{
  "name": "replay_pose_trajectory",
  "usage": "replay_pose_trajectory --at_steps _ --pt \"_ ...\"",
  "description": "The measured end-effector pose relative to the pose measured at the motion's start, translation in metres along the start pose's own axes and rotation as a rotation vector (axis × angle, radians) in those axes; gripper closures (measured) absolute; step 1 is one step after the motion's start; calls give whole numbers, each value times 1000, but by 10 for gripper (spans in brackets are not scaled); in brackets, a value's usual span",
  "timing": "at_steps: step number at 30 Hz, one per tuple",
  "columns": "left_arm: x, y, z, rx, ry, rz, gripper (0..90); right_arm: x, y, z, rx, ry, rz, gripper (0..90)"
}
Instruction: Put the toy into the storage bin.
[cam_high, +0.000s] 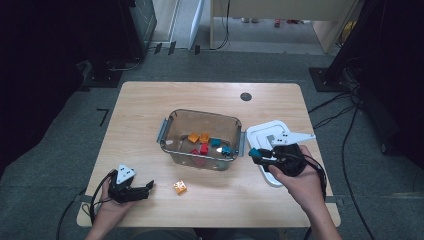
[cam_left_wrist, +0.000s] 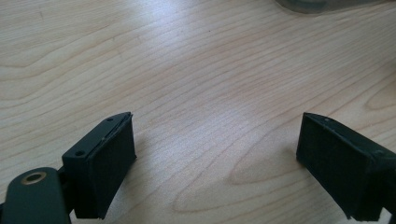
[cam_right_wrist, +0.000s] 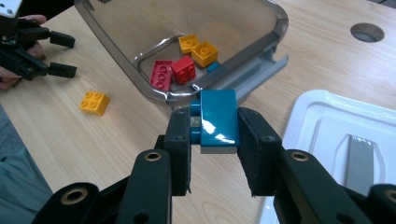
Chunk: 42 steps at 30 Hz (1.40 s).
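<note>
While the left hand-held gripper (cam_high: 145, 189) idles wide open over bare surface (cam_high: 150, 105), an orange brick (cam_high: 180, 187) waits just beside it. Clear bin (cam_high: 170, 123) w/ bricks sits mid-surface. Right hand-held gripper (cam_right_wrist: 214, 128) is clamped on a teal brick (cam_right_wrist: 217, 119) just outside the bin's rim; the brick could catch that rim & slip. White lid (cam_high: 260, 131) lies underneath.

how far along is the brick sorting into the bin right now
Mostly done: orange, red and teal bricks already lie in the clear bin. In hand: the right claw is shut on a teal brick just outside the bin's rim, beside the white lid. Left: one orange brick sits on the table near the open left claw.
</note>
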<state>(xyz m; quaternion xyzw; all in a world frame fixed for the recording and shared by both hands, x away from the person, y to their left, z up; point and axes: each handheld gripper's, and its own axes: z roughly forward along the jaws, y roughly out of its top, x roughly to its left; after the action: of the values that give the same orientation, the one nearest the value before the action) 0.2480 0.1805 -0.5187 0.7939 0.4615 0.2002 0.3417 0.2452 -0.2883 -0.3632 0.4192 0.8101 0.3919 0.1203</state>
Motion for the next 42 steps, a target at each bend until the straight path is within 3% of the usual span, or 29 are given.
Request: replay_pose_trajectory --at_steps 13,21,30,38,42 --pt "0 0 0 6 -7 4 81 11 35 13 10 25 -52 675" --pt "-1 0 1 17 -13 14 44 21 54 37 21 46 -80 675" --pt "-1 0 1 15 -15 16 43 26 66 65 43 49 -68 669" --pt "0 0 1 15 -16 16 43 26 65 65 -2 -6 -46 481" --pt "-1 0 1 16 -17 15 43 28 56 55 -28 2 -38 410"
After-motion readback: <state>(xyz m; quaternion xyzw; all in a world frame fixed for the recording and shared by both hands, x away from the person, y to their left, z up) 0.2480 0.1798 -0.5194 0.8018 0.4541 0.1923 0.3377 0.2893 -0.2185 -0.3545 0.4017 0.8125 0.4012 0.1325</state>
